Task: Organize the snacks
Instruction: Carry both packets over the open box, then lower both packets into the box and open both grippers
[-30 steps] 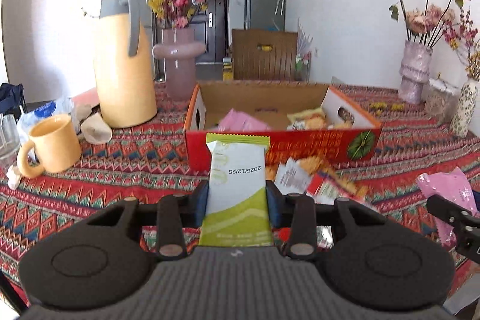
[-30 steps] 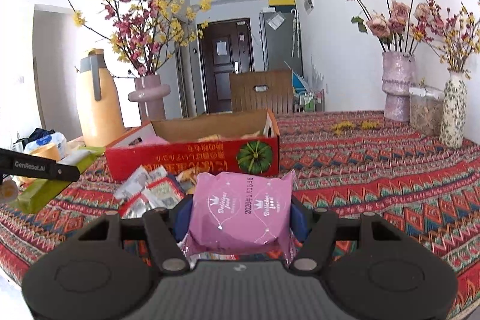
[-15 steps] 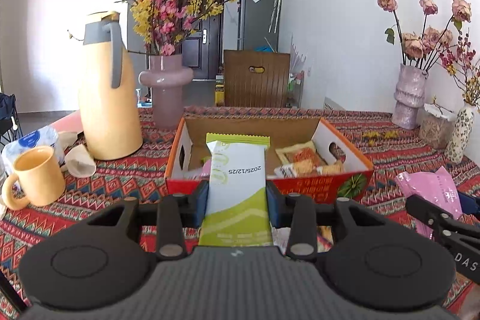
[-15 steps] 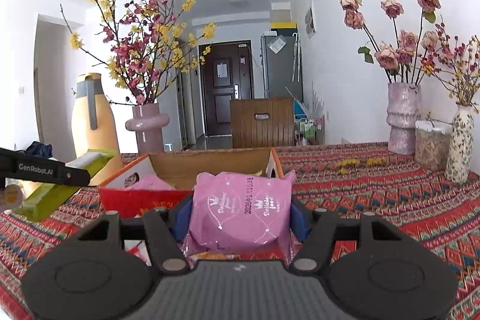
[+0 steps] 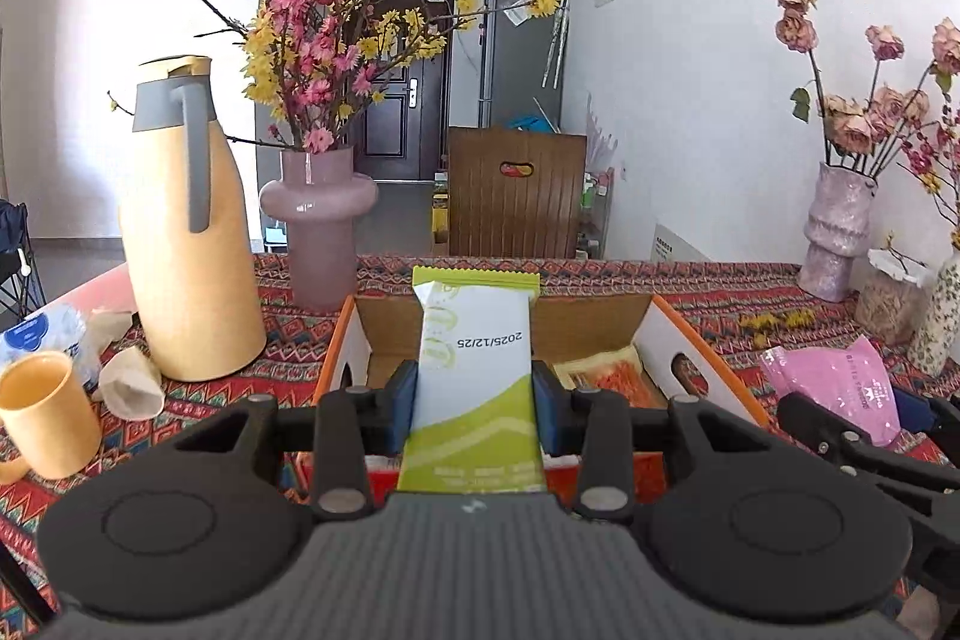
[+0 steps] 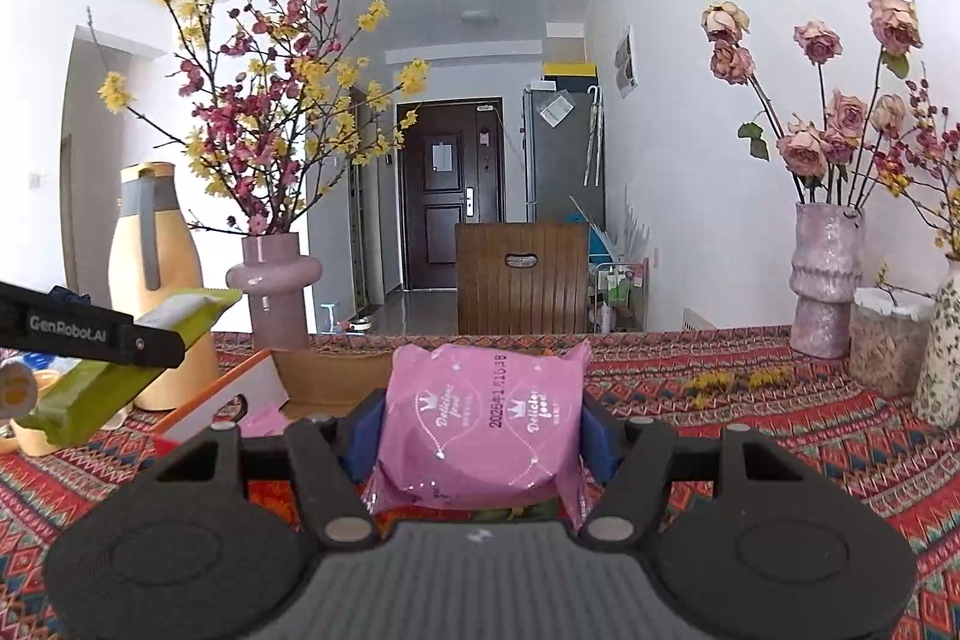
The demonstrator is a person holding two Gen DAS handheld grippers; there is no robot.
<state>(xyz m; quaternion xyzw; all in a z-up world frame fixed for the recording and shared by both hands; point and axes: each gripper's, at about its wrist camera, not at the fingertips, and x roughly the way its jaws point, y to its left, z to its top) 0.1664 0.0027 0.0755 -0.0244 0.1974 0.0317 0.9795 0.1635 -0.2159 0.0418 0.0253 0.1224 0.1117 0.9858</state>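
Left gripper (image 5: 474,394) fingers clamp a green snack bar (image 5: 474,370) over the cardboard box (image 5: 708,358); right gripper (image 6: 480,430) fingers squeeze a pink snack pack (image 6: 480,430) just beside that box.

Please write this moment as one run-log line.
left gripper: shut on green-and-white snack bar | right gripper: shut on pink snack packet | both near open orange cardboard box

Glossy plastic green wrapper (image 5: 474,382), matt cardboard box (image 5: 591,319), woven tablecloth (image 6: 750,436), possibly glazed ceramic vase (image 5: 318,232)
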